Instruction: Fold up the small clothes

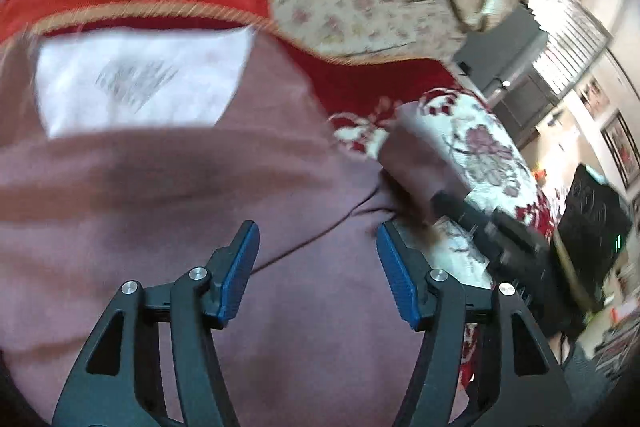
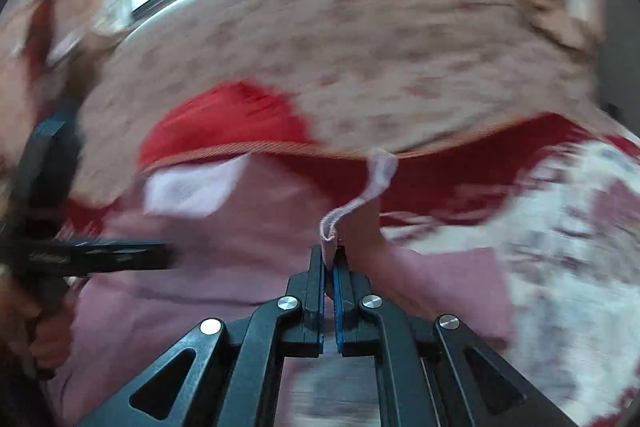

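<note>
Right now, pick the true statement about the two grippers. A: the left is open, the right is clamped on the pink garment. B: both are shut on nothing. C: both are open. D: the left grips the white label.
A: the left gripper has its jaws spread above the pink garment, while the right gripper pinches a hem of it.

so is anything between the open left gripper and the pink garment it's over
Nothing visible. The left gripper is open right above the pink garment, only bare cloth between its fingers. The right gripper is shut on the garment's edge off to the side.
</note>
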A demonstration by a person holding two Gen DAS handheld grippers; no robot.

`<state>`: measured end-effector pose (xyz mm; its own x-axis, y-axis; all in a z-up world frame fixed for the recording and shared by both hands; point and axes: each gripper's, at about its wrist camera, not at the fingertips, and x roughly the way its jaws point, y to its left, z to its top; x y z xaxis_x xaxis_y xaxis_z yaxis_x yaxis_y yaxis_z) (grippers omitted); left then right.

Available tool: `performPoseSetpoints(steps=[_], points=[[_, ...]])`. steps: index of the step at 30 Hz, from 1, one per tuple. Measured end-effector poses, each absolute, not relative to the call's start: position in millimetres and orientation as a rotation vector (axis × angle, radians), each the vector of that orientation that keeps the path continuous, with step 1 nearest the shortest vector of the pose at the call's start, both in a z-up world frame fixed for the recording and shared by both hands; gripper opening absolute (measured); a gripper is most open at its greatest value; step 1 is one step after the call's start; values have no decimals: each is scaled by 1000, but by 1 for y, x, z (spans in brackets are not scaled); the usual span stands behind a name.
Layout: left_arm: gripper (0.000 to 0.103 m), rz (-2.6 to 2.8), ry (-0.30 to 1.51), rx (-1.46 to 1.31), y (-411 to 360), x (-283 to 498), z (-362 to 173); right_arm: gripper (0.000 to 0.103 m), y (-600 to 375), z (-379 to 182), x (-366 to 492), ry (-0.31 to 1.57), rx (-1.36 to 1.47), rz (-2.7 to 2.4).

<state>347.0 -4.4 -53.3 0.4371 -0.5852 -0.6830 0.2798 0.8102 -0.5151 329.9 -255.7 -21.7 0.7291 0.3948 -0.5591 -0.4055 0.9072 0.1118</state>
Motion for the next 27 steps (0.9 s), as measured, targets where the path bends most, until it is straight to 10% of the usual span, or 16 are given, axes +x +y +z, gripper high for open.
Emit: performPoseSetpoints(steps=[27], points=[[64, -642, 1158, -705, 5, 361, -87, 3, -163, -76, 296, 752, -190, 684]])
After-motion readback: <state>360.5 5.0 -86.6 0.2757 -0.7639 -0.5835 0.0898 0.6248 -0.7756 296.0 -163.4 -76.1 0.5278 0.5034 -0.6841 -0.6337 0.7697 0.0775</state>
